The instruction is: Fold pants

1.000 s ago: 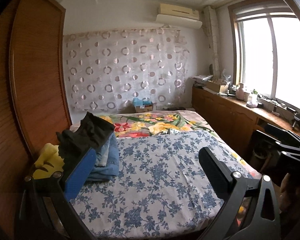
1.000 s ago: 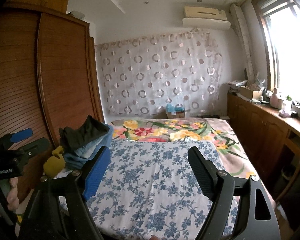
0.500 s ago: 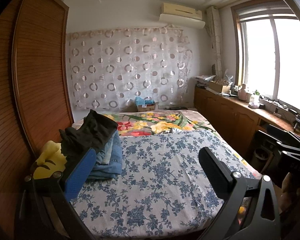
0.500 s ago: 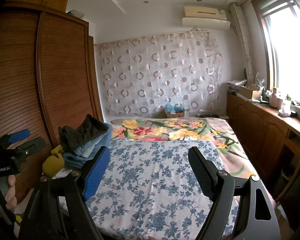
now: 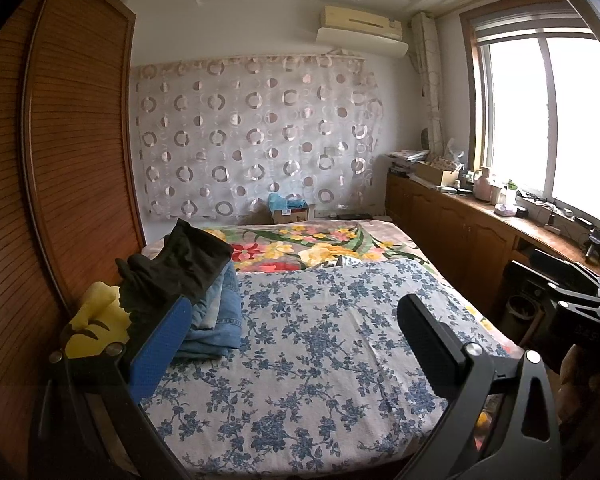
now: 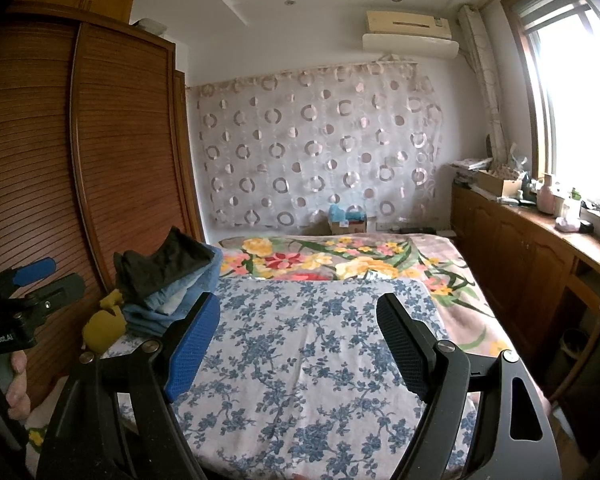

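Observation:
A pile of pants lies at the left edge of the bed: a dark pair (image 5: 180,268) (image 6: 164,268) on top of folded blue jeans (image 5: 220,320) (image 6: 168,308). My left gripper (image 5: 296,308) hovers open above the near end of the bed, its blue finger (image 5: 160,344) just in front of the pile, nothing between the jaws. My right gripper (image 6: 296,308) is open too, over the blue-flowered sheet (image 6: 300,360), to the right of the pile. Each gripper shows at the edge of the other's view, held by a hand (image 6: 16,392).
A yellow soft item (image 5: 96,320) lies beside the pile against the wooden wardrobe (image 5: 60,160) on the left. A colourful flower blanket (image 5: 300,248) covers the far half of the bed. A cluttered wooden counter (image 5: 500,220) runs under the window on the right.

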Available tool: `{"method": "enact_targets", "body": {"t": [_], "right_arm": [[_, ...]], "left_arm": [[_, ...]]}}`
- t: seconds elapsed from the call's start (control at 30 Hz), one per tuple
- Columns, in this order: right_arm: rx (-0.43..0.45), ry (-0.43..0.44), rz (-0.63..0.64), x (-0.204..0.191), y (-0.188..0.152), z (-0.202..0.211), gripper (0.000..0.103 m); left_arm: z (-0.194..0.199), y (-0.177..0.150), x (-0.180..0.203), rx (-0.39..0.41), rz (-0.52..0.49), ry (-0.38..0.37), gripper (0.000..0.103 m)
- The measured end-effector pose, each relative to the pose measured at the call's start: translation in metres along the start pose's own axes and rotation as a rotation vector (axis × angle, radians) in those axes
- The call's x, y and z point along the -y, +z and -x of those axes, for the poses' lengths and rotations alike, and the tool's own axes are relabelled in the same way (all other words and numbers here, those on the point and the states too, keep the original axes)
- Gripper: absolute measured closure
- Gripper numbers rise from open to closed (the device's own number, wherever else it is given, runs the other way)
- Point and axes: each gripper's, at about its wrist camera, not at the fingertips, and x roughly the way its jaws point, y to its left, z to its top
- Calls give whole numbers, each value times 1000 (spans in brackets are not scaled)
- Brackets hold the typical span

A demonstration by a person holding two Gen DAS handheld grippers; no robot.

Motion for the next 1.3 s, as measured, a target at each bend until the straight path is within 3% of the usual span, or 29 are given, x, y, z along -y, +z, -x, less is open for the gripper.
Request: {"method": "enact_targets", "body": {"t": [1.3], "right_arm": [[3, -7, 0, -1, -2, 0, 20]], "left_arm": [[0, -1, -2, 1, 0, -1, 1]]}}
